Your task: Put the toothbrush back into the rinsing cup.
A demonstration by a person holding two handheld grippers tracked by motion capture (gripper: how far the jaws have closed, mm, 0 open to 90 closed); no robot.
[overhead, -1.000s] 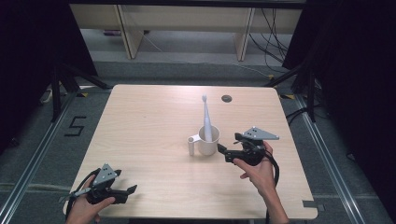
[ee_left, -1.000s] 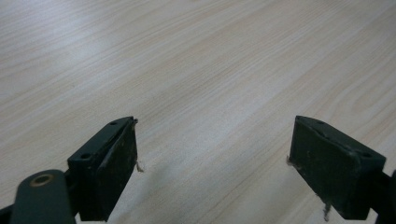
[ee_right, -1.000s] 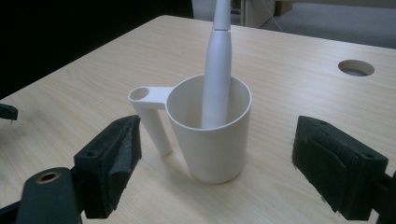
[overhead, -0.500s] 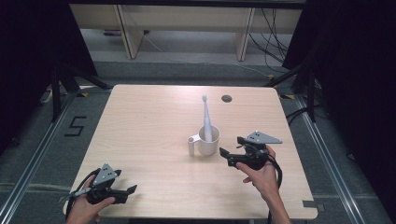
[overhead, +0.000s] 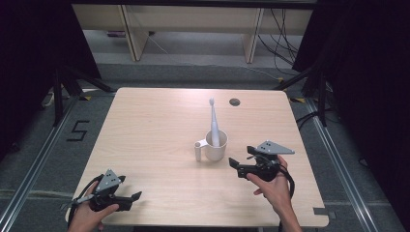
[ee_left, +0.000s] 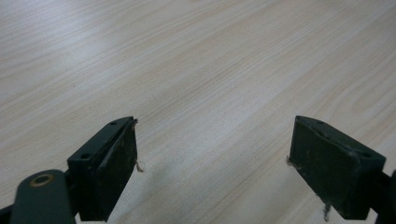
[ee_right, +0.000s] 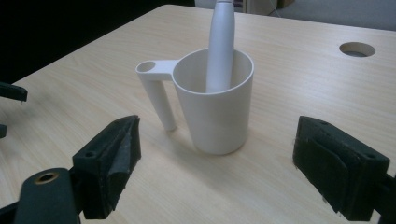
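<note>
Marking: the numeral "5" [overhead: 78, 130] — black, laid on the grey floor [overhead: 38, 140]
Position: at 9 o'clock from the table [overhead: 145, 125] — just off its left edge

A pale wood-grain counter [overhead: 159, 125] with a round cable hole [overhead: 234, 102] stands on grey floor [overhead: 193, 72]. Black curtains [overhead: 34, 43] flank it; light wooden shelving [overhead: 193, 19] lines the back. A "5" [overhead: 78, 130] marks the floor.
</note>
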